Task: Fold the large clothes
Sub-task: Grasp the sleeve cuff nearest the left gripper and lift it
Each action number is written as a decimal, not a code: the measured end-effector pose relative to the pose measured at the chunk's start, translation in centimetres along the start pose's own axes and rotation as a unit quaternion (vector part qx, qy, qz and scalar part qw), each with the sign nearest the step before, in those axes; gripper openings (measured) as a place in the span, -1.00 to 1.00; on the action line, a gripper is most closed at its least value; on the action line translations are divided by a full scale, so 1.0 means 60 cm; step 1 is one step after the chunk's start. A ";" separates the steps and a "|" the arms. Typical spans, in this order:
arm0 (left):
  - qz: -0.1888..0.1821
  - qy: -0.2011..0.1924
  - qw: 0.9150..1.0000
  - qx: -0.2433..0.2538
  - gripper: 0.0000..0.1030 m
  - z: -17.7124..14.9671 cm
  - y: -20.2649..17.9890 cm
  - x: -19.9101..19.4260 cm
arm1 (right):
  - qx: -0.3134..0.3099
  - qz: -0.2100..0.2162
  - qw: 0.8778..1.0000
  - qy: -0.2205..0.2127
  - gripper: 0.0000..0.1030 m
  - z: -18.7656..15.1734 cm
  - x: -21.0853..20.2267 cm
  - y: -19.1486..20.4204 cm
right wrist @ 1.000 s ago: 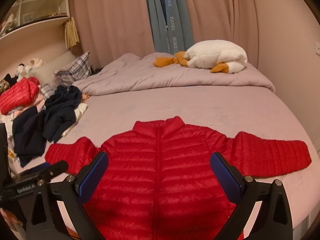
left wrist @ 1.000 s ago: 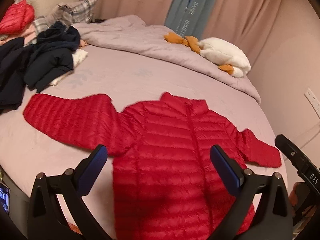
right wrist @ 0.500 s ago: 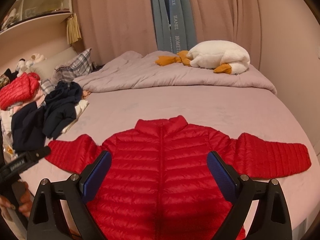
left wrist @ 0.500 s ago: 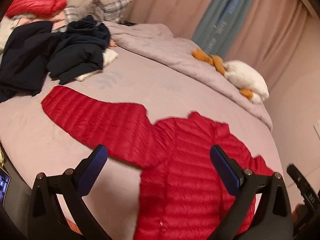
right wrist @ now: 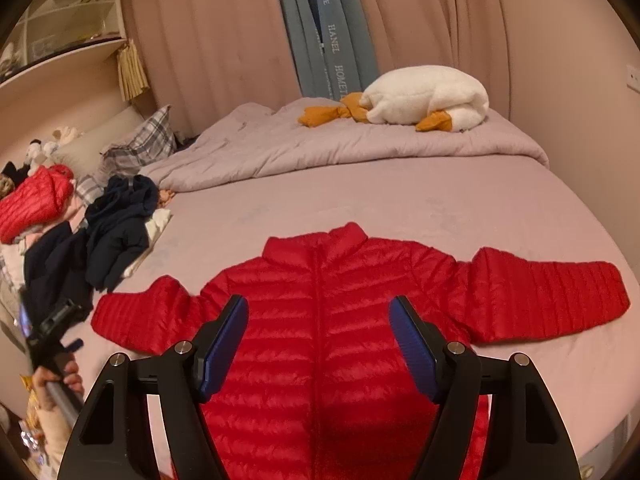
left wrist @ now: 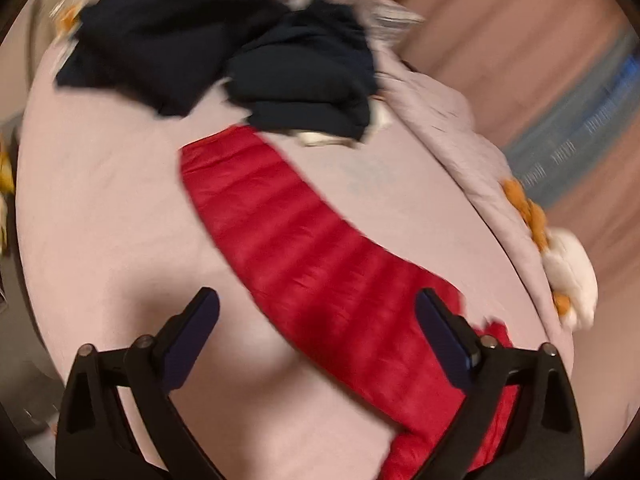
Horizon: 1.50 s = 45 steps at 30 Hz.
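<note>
1. The bed (right wrist: 400, 208) filled most of what I saw, a pale mauve sheet with a rumpled quilt (right wrist: 320, 148) pushed toward the curtained far side.
2. The red puffer jacket (right wrist: 320, 340) lay flat on the near part of the sheet, front up, collar pointing away from me, both sleeves stretched out sideways.
3. A heap of dark clothes (right wrist: 116, 232) sat on the sheet beyond the jacket's left sleeve (left wrist: 288, 232); in the blurred left wrist view its edge looked just beside the cuff, though I could not tell whether they touched.
4. A white plush goose (right wrist: 432, 96) with orange feet rested on the quilt at the far side.
5. A second red jacket (right wrist: 36, 204) sat bundled on the pile at the far left.
6. My right gripper (right wrist: 320, 348) hung above the jacket's chest. Its jaws had just been closing, yet they stood apart with nothing pressed between the blue pads.
7. My left gripper (left wrist: 320, 344) hovered over the left sleeve near the shoulder, jaws wide after narrowing slightly, gripping nothing.
8. My left hand (right wrist: 52, 392) showed at the right wrist view's lower left edge, wrapped around that gripper's handle.
</note>
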<state>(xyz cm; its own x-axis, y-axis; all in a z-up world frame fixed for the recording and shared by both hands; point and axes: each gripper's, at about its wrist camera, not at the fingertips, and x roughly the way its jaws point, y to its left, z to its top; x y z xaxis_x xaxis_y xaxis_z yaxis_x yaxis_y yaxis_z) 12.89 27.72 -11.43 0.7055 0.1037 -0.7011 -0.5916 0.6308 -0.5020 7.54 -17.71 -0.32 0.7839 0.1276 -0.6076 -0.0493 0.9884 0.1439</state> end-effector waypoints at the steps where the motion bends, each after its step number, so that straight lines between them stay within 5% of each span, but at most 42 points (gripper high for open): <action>1: 0.002 0.003 1.000 -0.017 0.80 0.005 0.015 0.011 | -0.001 -0.005 1.000 0.002 0.44 -0.001 0.003 0.000; 8: -0.036 0.027 0.990 -0.133 0.50 0.033 0.104 0.100 | -0.006 -0.022 1.000 0.011 0.44 -0.001 0.009 0.003; 14: -0.057 0.003 0.985 -0.166 -0.21 0.045 0.128 0.133 | -0.011 -0.030 0.999 0.014 0.44 0.000 0.013 0.008; 16: -0.051 0.009 0.982 -0.182 -0.74 0.048 0.135 0.144 | -0.014 -0.032 0.999 0.013 0.44 -0.001 0.010 0.009; 20: -0.056 0.000 0.979 -0.196 -0.85 0.051 0.124 0.125 | -0.011 -0.036 0.999 0.009 0.44 0.001 0.004 0.007; 24: -0.047 -0.026 0.987 -0.151 -0.88 0.068 0.066 0.071 | -0.006 -0.039 0.999 0.002 0.44 0.000 -0.006 0.002; 30: -0.103 -0.087 0.990 -0.043 -0.89 0.076 -0.060 -0.048 | 0.005 -0.039 0.999 -0.007 0.44 -0.003 -0.019 -0.012; 38: -0.176 -0.132 0.970 0.103 -0.89 0.029 -0.231 -0.169 | 0.022 -0.044 0.999 -0.021 0.44 -0.007 -0.038 -0.034; 45: -0.220 -0.109 0.948 0.202 -0.88 -0.045 -0.347 -0.201 | 0.038 -0.052 0.997 -0.029 0.44 -0.010 -0.049 -0.054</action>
<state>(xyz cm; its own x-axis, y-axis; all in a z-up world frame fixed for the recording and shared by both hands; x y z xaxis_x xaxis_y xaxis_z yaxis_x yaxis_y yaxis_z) 15.66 11.29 6.09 0.9395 -0.1096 -0.3246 -0.0540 0.8884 -0.4560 5.01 -21.24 0.52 0.8164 0.0169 -0.5772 0.0804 0.9865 0.1426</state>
